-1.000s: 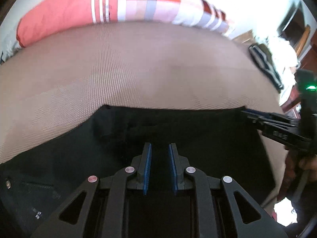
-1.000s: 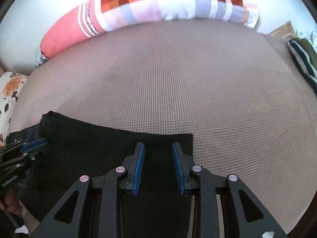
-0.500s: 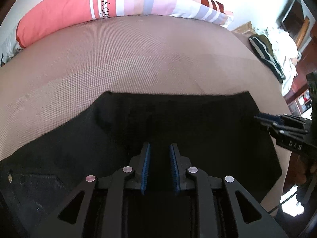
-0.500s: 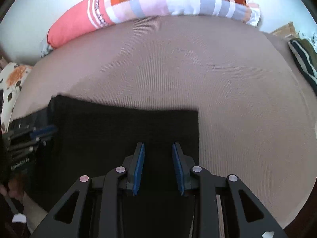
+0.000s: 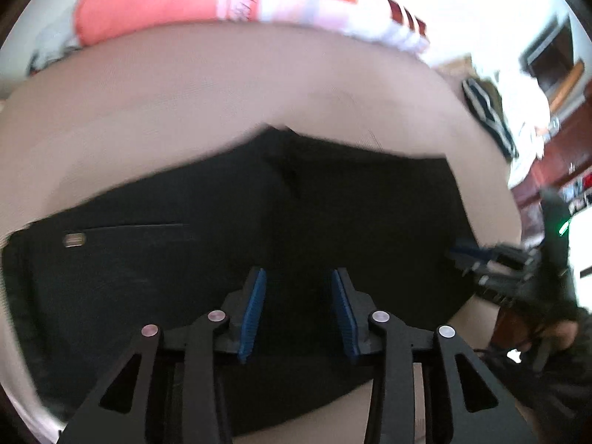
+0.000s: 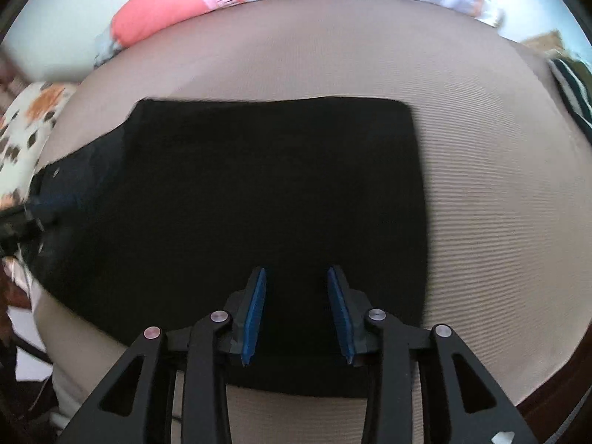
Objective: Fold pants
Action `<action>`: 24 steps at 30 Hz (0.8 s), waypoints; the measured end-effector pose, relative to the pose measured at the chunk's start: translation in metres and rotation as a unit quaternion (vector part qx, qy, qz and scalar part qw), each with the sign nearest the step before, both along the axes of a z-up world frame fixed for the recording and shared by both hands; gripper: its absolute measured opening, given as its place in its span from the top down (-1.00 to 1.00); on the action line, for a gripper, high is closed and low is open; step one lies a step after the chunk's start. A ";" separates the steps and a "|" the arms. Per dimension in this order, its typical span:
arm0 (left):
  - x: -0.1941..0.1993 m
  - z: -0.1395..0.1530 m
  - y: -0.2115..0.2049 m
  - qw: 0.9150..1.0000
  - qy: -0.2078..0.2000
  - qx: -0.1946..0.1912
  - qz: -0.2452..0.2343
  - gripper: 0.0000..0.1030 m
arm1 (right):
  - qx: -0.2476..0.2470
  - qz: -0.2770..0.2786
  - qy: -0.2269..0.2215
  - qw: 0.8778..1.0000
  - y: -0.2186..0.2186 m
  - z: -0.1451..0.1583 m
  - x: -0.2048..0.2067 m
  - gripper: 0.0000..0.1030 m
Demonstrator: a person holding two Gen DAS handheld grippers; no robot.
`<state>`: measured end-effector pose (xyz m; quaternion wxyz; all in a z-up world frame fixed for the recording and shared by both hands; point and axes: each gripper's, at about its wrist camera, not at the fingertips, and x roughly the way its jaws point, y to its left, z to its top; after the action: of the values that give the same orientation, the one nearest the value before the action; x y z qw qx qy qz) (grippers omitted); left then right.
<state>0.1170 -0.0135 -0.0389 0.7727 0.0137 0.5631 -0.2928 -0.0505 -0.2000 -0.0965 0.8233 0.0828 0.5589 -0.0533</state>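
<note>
A beige mattress [image 6: 499, 192] carries black folded pants [image 6: 259, 192] by its near edge. Left gripper [image 5: 298, 310] and right gripper [image 6: 296, 307] hover above, jaws opening, empty; blur hides fabric detail.

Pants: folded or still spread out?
Folded, lying flat. The right wrist view shows the black pants as a compact rectangle with straight edges on the beige bed; how many layers, cannot tell.
</note>
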 end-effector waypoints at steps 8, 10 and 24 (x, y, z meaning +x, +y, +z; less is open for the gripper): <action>0.012 0.037 0.122 0.993 -0.038 -0.004 0.116 0.09 | 0.015 0.087 0.013 0.996 0.064 -0.005 0.022 0.33; 0.012 0.033 0.149 0.989 -0.035 -0.006 0.144 0.09 | 0.019 0.103 0.014 0.994 0.076 -0.006 0.027 0.33; 0.016 -0.021 0.247 0.966 0.054 -0.061 0.246 0.08 | 0.055 0.127 0.018 0.990 0.118 -0.007 0.047 0.01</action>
<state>0.1326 0.2335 -0.0602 0.7888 -0.1880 0.5712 -0.1278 -0.0035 -0.0820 -0.1032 0.8074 0.0552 0.5819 0.0804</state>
